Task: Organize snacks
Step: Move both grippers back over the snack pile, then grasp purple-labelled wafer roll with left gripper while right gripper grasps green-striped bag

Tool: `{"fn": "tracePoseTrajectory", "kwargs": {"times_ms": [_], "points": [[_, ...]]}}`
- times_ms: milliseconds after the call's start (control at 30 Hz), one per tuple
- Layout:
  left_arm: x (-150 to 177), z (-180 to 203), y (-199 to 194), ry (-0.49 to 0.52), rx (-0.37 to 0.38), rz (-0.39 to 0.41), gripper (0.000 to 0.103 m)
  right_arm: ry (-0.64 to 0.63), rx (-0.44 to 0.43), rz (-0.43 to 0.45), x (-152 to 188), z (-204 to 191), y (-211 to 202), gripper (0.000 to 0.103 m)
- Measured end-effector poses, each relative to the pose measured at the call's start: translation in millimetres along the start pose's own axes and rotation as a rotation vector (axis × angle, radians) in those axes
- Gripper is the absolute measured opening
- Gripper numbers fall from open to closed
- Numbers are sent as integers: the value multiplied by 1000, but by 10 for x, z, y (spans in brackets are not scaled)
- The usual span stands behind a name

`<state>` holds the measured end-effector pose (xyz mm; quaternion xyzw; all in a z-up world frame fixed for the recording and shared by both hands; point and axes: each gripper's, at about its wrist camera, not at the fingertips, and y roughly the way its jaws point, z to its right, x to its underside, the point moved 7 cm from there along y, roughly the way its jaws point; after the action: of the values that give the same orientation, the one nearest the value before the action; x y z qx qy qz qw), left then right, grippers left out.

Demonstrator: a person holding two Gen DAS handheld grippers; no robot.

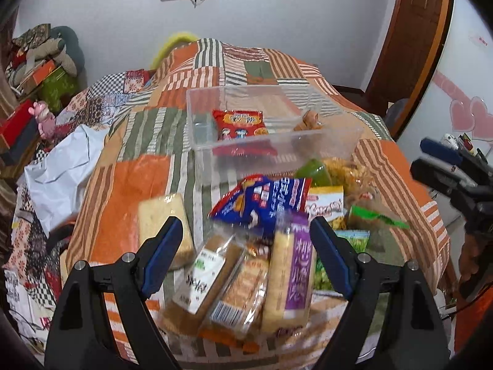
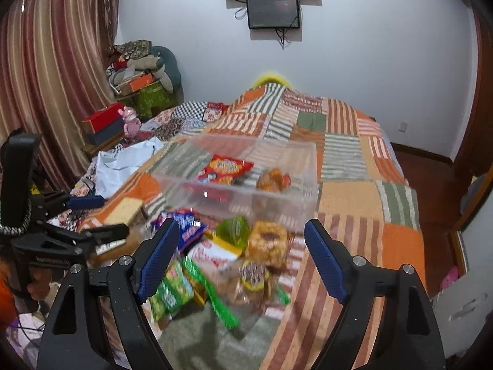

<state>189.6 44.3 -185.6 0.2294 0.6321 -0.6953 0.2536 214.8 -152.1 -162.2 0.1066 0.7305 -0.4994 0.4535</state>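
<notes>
While both grippers hang wide and empty over the snack pile [image 1: 265, 240] on the bed [image 2: 348, 197], the clear bin [image 1: 271, 129] beyond holds two packets; next, probably, close on one wrapper.

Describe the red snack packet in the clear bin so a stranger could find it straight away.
Start at the patchwork quilt on the bed and find the clear plastic bin beyond the heap of loose snacks. Two things lie inside it. The red snack packet lies flat toward the bin's left, printed with round biscuits, unlike the small, crumpled orange-brown wrapper to its right.
</notes>
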Motion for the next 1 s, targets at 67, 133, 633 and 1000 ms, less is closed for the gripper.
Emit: {"fn": "tracePoseTrajectory", "kwargs": {"times_ms": [67, 133, 633, 1000], "points": [[58, -7, -5, 0, -9, 4, 85, 18, -3, -19, 83, 4, 57, 81], [132, -1, -9, 4, -20, 8, 85, 36, -1, -38, 174, 4, 110, 81], [398, 306, 111, 88, 27, -23, 79, 119, -60, -129, 385, -24, 426, 81], [528, 423, 252, 87, 66, -75, 48, 170, 18, -146, 658, 372, 175, 81]]}}
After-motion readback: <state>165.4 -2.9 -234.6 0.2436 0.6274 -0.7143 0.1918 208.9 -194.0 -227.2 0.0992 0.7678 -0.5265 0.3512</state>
